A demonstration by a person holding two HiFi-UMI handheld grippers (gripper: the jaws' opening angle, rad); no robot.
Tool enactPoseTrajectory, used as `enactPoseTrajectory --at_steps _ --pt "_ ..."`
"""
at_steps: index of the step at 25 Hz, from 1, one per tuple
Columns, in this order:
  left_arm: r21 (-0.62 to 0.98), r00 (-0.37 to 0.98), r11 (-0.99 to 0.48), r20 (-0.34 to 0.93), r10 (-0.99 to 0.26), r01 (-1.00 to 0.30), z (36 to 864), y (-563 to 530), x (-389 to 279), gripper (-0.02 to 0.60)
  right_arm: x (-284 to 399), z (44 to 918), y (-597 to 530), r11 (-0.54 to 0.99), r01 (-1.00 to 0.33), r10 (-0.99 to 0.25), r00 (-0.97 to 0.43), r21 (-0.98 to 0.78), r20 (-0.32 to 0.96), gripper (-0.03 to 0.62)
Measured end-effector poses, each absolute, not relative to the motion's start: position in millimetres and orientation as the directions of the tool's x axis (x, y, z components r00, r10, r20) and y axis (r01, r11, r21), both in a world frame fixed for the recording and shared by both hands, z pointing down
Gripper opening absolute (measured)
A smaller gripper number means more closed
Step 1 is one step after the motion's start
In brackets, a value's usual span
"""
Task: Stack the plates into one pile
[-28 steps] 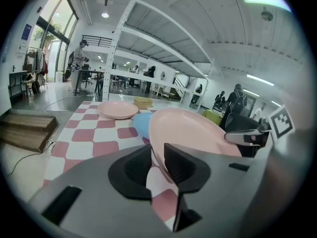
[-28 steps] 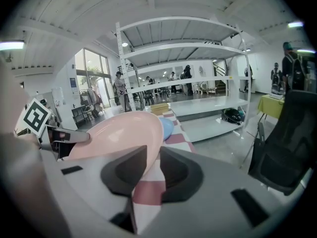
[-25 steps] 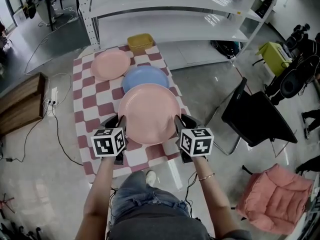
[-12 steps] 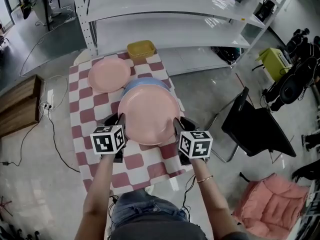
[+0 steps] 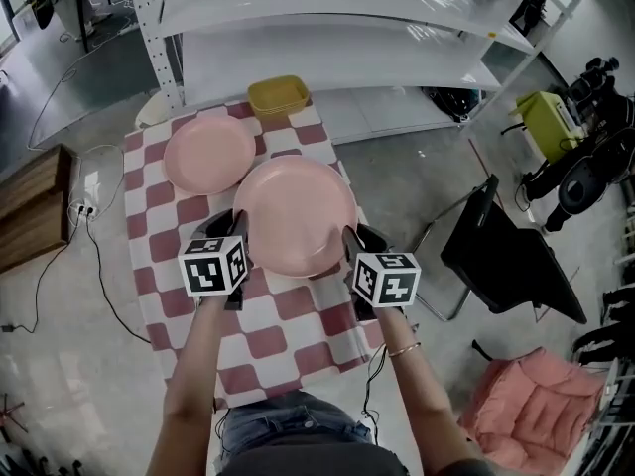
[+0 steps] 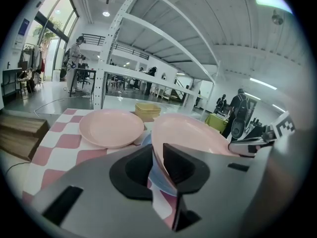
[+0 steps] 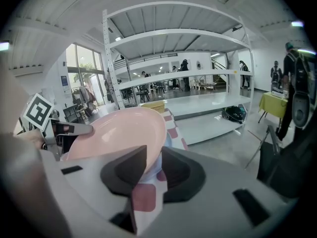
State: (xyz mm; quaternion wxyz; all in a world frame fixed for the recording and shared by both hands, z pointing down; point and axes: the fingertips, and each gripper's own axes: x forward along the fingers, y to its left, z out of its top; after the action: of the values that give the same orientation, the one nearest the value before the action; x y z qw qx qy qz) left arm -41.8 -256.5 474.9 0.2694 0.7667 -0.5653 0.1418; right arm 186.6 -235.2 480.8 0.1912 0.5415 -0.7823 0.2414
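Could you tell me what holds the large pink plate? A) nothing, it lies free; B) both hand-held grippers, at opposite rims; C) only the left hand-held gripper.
B: the left hand-held gripper, its jaws having just closed further, and the right hand-held gripper each clamp a side rim of the large pink plate.

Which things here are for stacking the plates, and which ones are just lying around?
For the job:
held pink plate
blue plate under it
second pink plate

Just lying around:
yellow trays
white shelves
black chair
pink cushion
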Motion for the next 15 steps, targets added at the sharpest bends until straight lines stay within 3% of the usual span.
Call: enactPoseTrajectory --at_steps 15 --pt "0.254 0.315 -0.202 0.564 -0.763 -0.946 520 -298 -44 0.078 186 509 -282 0.275 -0.95 -0.748 -0.307 -0.146 0.588 0.092"
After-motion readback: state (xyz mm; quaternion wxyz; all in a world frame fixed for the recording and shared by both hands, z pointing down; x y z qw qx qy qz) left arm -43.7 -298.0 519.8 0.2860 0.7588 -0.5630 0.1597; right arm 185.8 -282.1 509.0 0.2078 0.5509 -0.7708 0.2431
